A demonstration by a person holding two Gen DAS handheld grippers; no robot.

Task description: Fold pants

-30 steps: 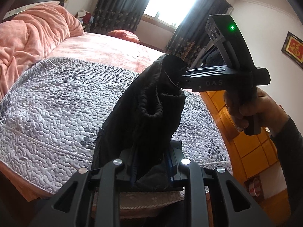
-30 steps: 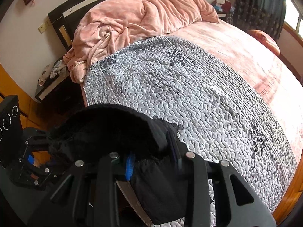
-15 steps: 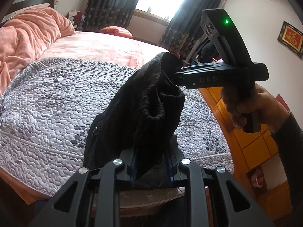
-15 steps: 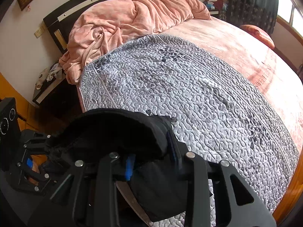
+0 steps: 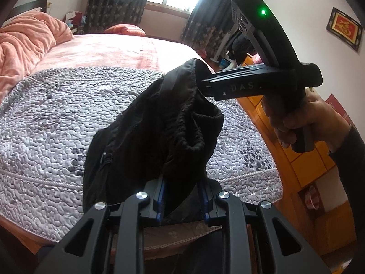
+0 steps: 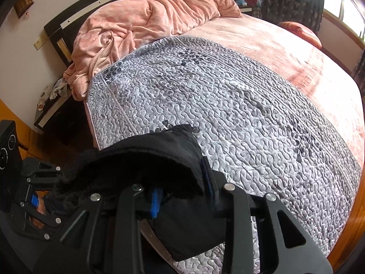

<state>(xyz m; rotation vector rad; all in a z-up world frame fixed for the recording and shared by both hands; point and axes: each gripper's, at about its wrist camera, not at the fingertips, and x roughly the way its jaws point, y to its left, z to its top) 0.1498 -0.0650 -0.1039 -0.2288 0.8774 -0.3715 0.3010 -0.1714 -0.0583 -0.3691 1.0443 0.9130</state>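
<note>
Your right hand (image 5: 303, 118) is wrapped around the handle of the right tool (image 5: 200, 84), knuckles toward the left camera, a dark sleeve (image 5: 349, 159) running off the lower right edge. That tool lies about level across the left view, its flat black body with pale lettering pointing left and a green light on its raised back part. Its tip is clenched on the top edge of the black pants (image 5: 159, 123). From its own camera, the same tool (image 6: 182, 196) looks steeply down at the bed, dark cloth bunched between its blue-lined fingers (image 6: 155, 202).

The left tool (image 5: 182, 196) angles downward, and its blue-edged pads are closed on a thick wad of the same pants. In the right view it shows at the far left (image 6: 34, 201), a black linkage with bright screw heads, also gripping the cloth.

The pants are soft, matte and black, with a gathered, ribbed waistband curling open near the right tool and a zipper pull on the left flank. They are held in the air over the near edge of the bed, stretched between the two tools, the rest sagging down toward the quilt. The legs are out of sight, so you cannot tell their long axis.

Below lies a grey quilt (image 6: 228, 105) with a pebbly stitched texture and corded border, spread over a pink sheet (image 6: 285, 45). A rumpled, plush pink blanket (image 6: 148, 16) is heaped by the dark headboard (image 6: 54, 29).
</note>
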